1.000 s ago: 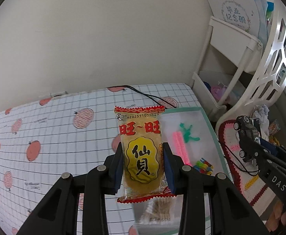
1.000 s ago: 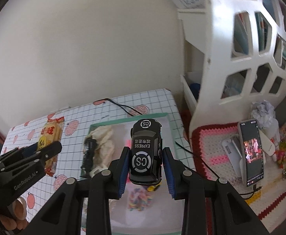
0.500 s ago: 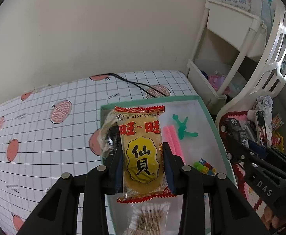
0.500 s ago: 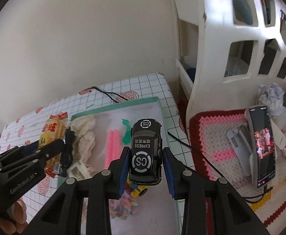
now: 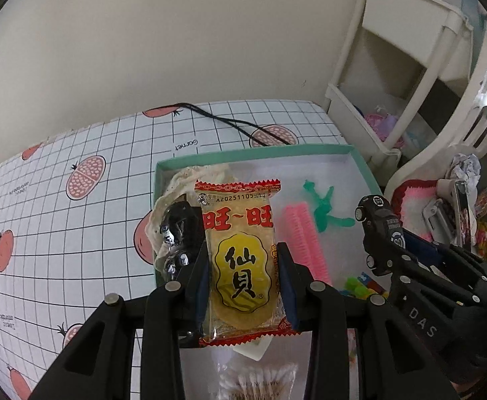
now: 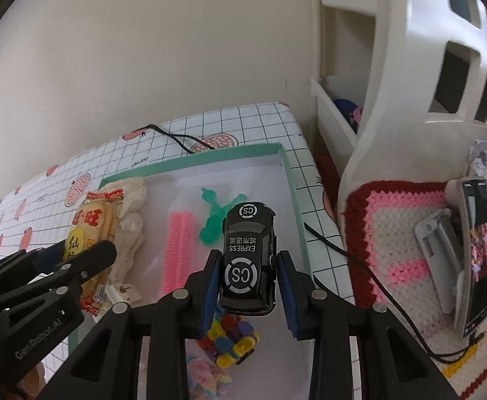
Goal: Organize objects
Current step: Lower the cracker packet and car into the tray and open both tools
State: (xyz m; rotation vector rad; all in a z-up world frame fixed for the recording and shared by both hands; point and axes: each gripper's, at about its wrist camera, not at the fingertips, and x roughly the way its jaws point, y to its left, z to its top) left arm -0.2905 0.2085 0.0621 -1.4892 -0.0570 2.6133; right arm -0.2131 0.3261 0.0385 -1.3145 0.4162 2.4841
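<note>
The left gripper (image 5: 243, 286) has its fingers (image 5: 200, 278) clamped on the sides of a yellow snack packet (image 5: 240, 260), held upright with its red top edge pointing away. The right gripper (image 6: 248, 283) has its fingers (image 6: 211, 283) closed on a black toy car (image 6: 247, 256), roof toward the camera, marked "CS" and "EXPRESS".

Both grippers point forward and down over a green-rimmed box (image 6: 210, 158) on the checked tabletop (image 5: 76, 233); the left gripper is over the box's left part, the right over its right part, side by side and apart.

Beyond the right fingers lie a green figure (image 6: 213, 216) and a pink comb (image 6: 176, 250); below them are coloured beads (image 6: 233, 340). The left wrist view alone shows a black wrapped item (image 5: 176, 236) left of the packet and cotton swabs (image 5: 260, 380) under the fingers. The right wrist view alone shows a phone (image 6: 477, 260) on a crocheted mat (image 6: 407, 233) to the right, off the tabletop.
</note>
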